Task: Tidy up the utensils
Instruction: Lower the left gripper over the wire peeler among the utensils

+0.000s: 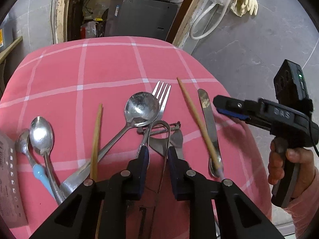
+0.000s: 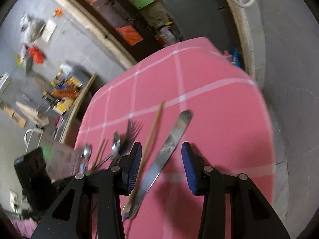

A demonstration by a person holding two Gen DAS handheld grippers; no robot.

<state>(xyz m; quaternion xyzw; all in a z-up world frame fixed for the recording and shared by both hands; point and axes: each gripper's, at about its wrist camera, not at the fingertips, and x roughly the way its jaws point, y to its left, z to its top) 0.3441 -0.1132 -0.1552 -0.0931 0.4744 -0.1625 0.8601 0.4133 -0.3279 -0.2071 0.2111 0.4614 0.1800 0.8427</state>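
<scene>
Left wrist view
My left gripper point(image 1: 158, 152): jaws pretty narrow, and the metal loop handle point(image 1: 160, 137) of some utensil sits right between my pads. Honestly can't tell if the pads are actually squeezing it or just framing it.
Peeler point(image 1: 159, 129): lying crosswise just past my fingertips, under that loop.
Big spoon point(image 1: 142, 107) and fork point(image 1: 162, 97): straight ahead of my fingers, spoon bowl overlapping the fork.
Chopstick point(image 1: 194, 119) and butter knife point(image 1: 208, 117): off to my right finger's side, chopstick crossing over the knife's handle end.
Other chopstick point(image 1: 96, 139): left of my left finger, with two smaller spoons point(image 1: 40, 135) further out that way.
Tablecloth point(image 1: 89, 63): pink check, everything's lying on it.
My right gripper point(image 1: 229, 107): coming in from the right, hand point(image 1: 287, 163) on the grip, hovering near the knife tip.

Right wrist view (blurry, sorry)
Right gripper point(image 2: 162, 163): jaws partway open, pads not touching anything.
Butter knife point(image 2: 169, 149): lying on the cloth between my fingers, angled, closer to the left pad.
Chopstick point(image 2: 151, 139): right alongside my left pad.
Rest of the cutlery: bunched up beyond my left finger.
</scene>
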